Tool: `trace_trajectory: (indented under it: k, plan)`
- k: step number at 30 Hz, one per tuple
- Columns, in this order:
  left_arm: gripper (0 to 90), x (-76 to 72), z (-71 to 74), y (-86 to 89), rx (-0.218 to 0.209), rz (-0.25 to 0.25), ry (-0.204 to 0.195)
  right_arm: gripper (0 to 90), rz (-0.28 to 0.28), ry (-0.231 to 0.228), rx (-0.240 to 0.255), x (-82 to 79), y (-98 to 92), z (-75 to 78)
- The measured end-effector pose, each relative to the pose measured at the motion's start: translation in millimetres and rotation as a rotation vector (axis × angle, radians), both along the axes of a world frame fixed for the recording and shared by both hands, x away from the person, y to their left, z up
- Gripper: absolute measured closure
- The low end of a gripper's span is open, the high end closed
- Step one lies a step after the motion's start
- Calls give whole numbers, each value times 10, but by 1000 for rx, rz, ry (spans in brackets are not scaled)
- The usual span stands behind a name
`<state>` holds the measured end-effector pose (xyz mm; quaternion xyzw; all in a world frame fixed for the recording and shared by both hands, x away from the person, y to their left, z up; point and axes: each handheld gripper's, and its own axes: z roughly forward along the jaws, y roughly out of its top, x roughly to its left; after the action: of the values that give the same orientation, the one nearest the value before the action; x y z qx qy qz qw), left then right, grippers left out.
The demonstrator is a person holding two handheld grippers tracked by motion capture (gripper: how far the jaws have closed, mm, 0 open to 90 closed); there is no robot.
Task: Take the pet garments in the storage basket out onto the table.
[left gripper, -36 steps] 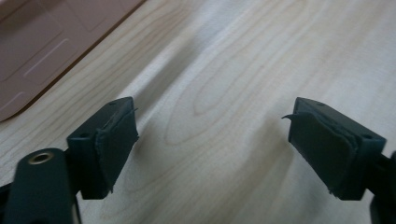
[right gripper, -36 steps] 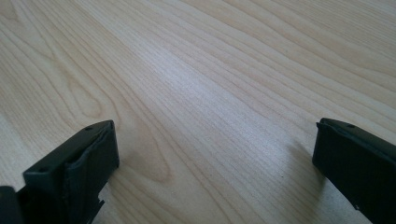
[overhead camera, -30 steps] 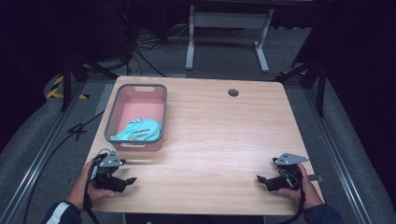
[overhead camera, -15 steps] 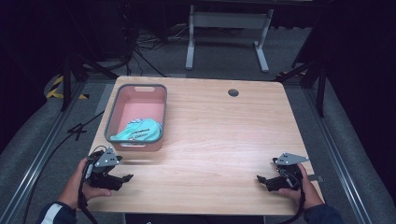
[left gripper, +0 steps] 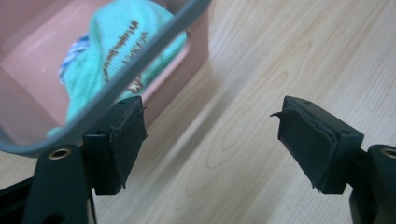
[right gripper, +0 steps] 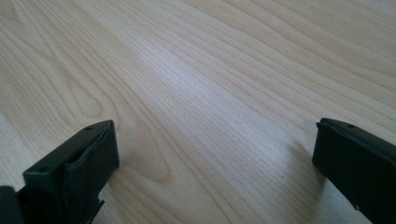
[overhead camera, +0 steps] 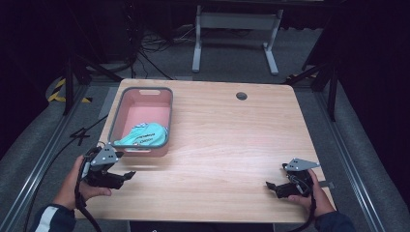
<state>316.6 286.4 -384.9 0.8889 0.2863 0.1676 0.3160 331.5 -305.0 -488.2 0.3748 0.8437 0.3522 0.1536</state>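
Observation:
A pink bin [overhead camera: 163,104] with a grey rim stands at the table's left side, and a crumpled teal cloth [overhead camera: 143,136] with dark lettering lies in its near end. My left gripper [overhead camera: 127,176] is open and empty, just in front of the bin's near left corner. In the left gripper view, the open left gripper [left gripper: 210,112] has the bin rim [left gripper: 140,65] and the cloth [left gripper: 116,51] close above its left jaw. My right gripper [overhead camera: 270,185] rests low at the table's near right, open and empty. The right gripper [right gripper: 215,128] has bare wood between its jaws.
The wooden table [overhead camera: 232,140] has a round cable hole [overhead camera: 241,95] near its far edge. Beyond the table, a white stand's legs [overhead camera: 232,43] and cables lie on the dark floor. A black cable [overhead camera: 63,150] trails off the table's left side.
My left gripper has shifted a little left and forward, closer to the bin's near corner. The right gripper has stayed still.

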Motion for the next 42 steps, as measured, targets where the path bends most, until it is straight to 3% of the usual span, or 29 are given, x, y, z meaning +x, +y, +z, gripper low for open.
trace_trajectory:
  k: [5, 10, 26, 35, 42]
  plan:
    - [234, 168, 232, -3, 26, 8, -22, 6, 0, 0, 0, 0, 0, 0]
    - [234, 302, 359, -18, 48, 12, -25, 6, 0, 0, 0, 0, 0, 0]
    - [232, 638, 409, -35, 66, 38, 10, 6, 0, 0, 0, 0, 0, 0]
    - [232, 932, 339, -140, 130, 45, 56, 6, 0, 0, 0, 0, 0, 0]
    - [232, 1104, 302, -176, 157, 50, 89, 6, 0, 0, 0, 0, 0, 0]
